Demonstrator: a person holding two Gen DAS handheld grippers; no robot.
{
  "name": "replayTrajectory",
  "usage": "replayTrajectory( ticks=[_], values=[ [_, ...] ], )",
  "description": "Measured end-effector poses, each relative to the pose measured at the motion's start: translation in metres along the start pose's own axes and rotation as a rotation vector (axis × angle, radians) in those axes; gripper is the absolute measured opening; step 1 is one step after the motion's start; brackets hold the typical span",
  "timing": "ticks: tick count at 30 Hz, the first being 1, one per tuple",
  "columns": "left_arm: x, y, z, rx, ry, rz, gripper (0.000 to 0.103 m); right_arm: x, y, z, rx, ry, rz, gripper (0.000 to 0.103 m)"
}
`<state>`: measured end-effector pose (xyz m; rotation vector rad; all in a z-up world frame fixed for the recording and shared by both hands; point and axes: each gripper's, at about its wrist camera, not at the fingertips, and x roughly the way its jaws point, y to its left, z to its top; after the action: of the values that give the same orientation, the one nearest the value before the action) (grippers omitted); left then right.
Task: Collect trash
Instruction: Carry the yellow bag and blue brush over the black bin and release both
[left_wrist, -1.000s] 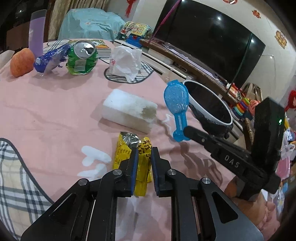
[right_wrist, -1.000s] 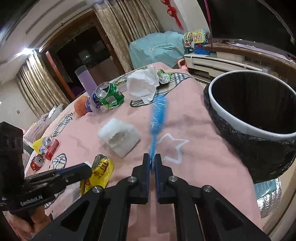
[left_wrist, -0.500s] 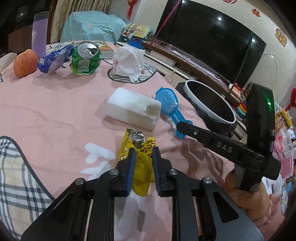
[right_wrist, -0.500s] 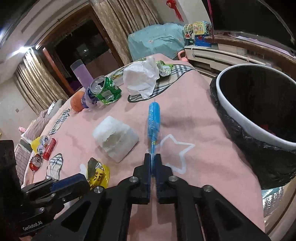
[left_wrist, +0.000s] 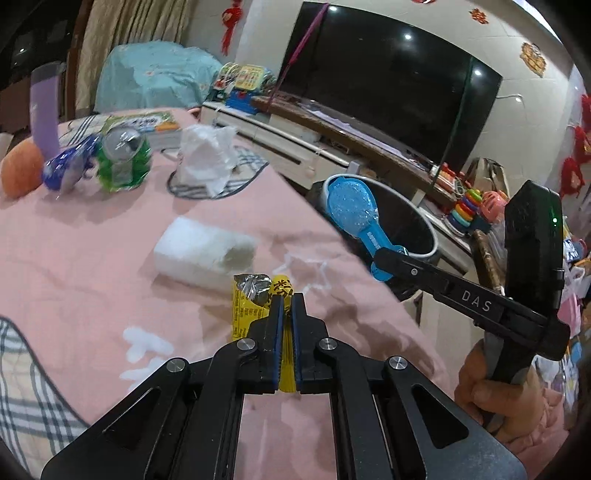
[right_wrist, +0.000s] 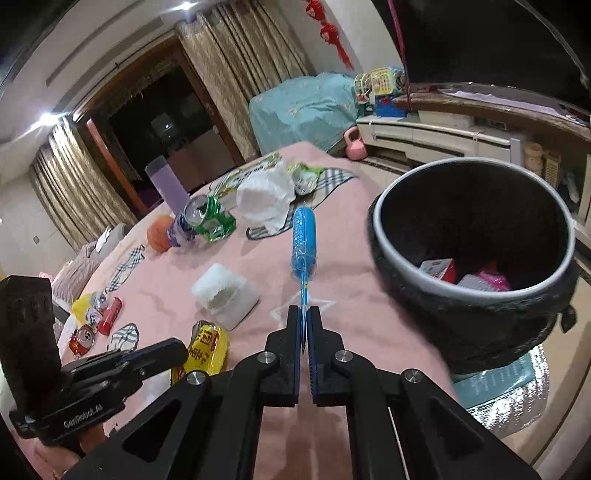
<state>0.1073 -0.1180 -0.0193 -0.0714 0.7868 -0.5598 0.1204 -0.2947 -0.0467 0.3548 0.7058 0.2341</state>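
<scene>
My left gripper (left_wrist: 287, 301) has its jaws closing tight on a yellow snack wrapper (left_wrist: 245, 314), which hangs from the pads just above the pink tablecloth. In the right wrist view the same wrapper (right_wrist: 207, 349) dangles at the left gripper's tip (right_wrist: 179, 350). My right gripper (right_wrist: 303, 312) is shut on the thin handle of a blue glittery plastic scoop (right_wrist: 304, 236), held edge-on and raised. From the left wrist view the scoop (left_wrist: 349, 206) hovers in front of the black bin's white rim (left_wrist: 432, 240). The bin (right_wrist: 476, 160) stands off the table's right edge with some trash inside.
A white foam block (left_wrist: 203, 254) lies mid-table. Farther back sit a crushed green can (left_wrist: 123, 158), a blue wrapper (left_wrist: 70, 162), crumpled white tissue (left_wrist: 207, 158), an orange fruit (left_wrist: 20, 173) and a purple cup (left_wrist: 44, 110). Red cans (right_wrist: 107, 317) lie far left.
Both grippers rose, lifting their loads off the cloth. The blue scoop swung toward the bin. The left jaws narrowed onto the yellow wrapper.
</scene>
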Motion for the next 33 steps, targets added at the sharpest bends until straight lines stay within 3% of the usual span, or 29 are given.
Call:
replayTrajectory(
  ticks=[17,33],
  values=[
    [0.049,-0.07,0.051,0.106,0.002,-0.063,0.003,-0.044,-0.069,0.016,0.077,-0.067,-0.123,0.004],
    [0.086,-0.106,0.088,0.147,0.015,-0.081,0.003,-0.047,-0.105,0.032,0.105,-0.065,-0.162,0.004]
  ],
)
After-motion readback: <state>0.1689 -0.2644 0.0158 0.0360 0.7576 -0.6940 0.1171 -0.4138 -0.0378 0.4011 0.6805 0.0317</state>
